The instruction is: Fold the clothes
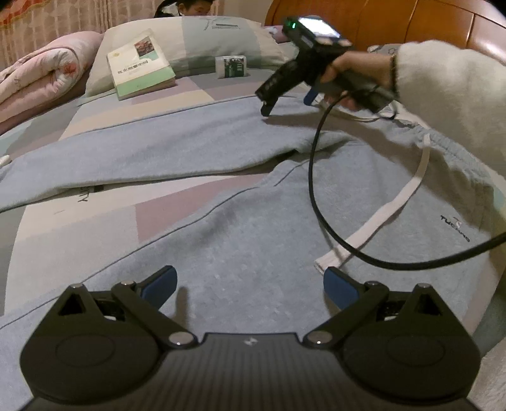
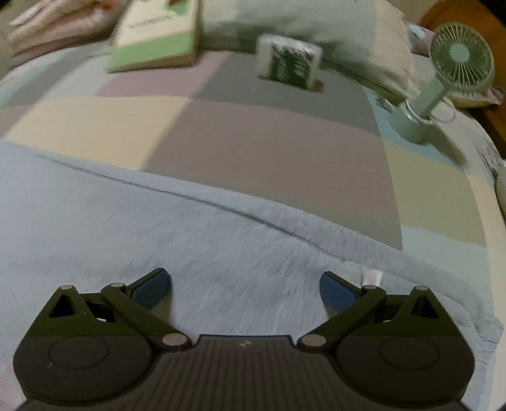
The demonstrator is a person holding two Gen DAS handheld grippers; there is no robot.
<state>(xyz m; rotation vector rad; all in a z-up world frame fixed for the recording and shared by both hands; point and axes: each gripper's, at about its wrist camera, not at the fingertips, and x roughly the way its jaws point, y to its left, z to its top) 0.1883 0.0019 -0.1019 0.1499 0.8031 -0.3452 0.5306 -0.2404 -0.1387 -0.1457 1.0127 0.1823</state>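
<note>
Tools [image 1: 249,284] [image 2: 245,286] agape, empty, over sweatpants [image 1: 253,227].

Light blue sweatpants [image 1: 221,227], pastel patchwork bedsheet [image 2: 253,132], mint-green fan [image 2: 460,58]

home bedroom | bed [image 2: 253,139], pillow [image 1: 221,41], wooden headboard [image 1: 395,22], curtains [image 1: 63,19]

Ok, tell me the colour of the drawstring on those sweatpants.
White drawstring on light blue sweatpants; the left wrist view shows it best.
</note>
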